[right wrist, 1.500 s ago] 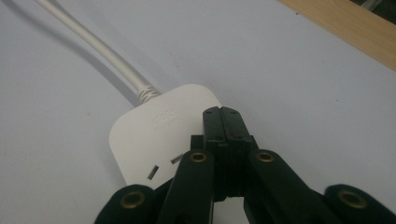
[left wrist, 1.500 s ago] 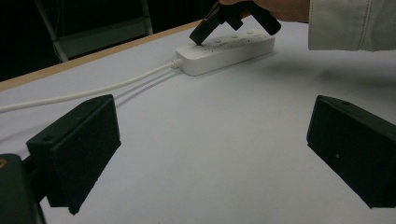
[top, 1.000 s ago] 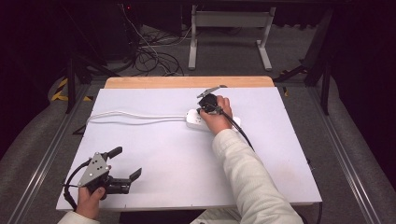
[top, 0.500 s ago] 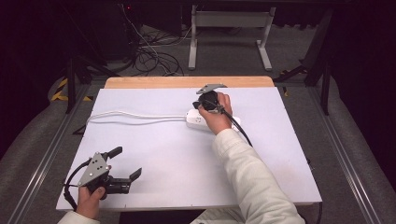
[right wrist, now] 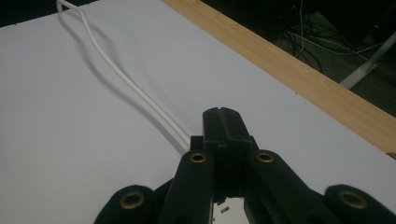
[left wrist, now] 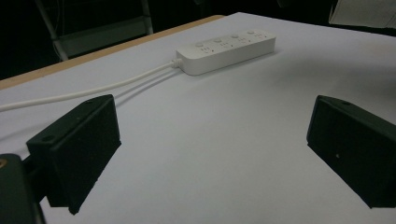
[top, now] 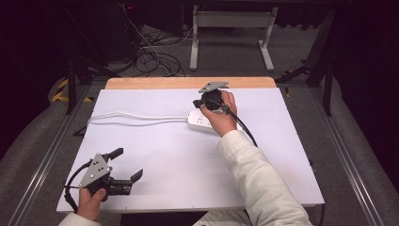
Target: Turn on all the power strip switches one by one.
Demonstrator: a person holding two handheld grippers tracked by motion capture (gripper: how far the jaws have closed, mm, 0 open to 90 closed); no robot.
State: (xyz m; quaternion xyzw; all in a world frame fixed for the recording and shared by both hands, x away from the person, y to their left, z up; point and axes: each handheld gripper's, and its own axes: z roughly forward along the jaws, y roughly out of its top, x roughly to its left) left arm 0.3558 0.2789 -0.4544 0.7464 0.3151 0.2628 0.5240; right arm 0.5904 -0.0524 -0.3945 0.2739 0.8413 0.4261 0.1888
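A white power strip [top: 198, 120] lies toward the back of the white table [top: 179, 160], and its white cable [top: 136, 115] runs off to the left. My right gripper [top: 201, 103] hovers just over the strip, its jaws pressed together with nothing between them. In the right gripper view the shut gripper [right wrist: 223, 122] points along the cable [right wrist: 123, 77], and a bit of the strip [right wrist: 225, 208] peeks out beneath. My left gripper [top: 128, 163] rests near the front left corner, wide open and empty. Seen from the left gripper [left wrist: 210, 140], the strip [left wrist: 226, 49] lies far ahead.
A wooden edge [top: 188, 83] borders the table's far side. Behind it are a metal stand [top: 230, 28] and tangled cables [top: 155, 59] on the floor. A person's white sleeve [top: 263, 183] crosses the right half of the table.
My right gripper has lifted a little above the power strip, still shut. The left gripper has not moved.
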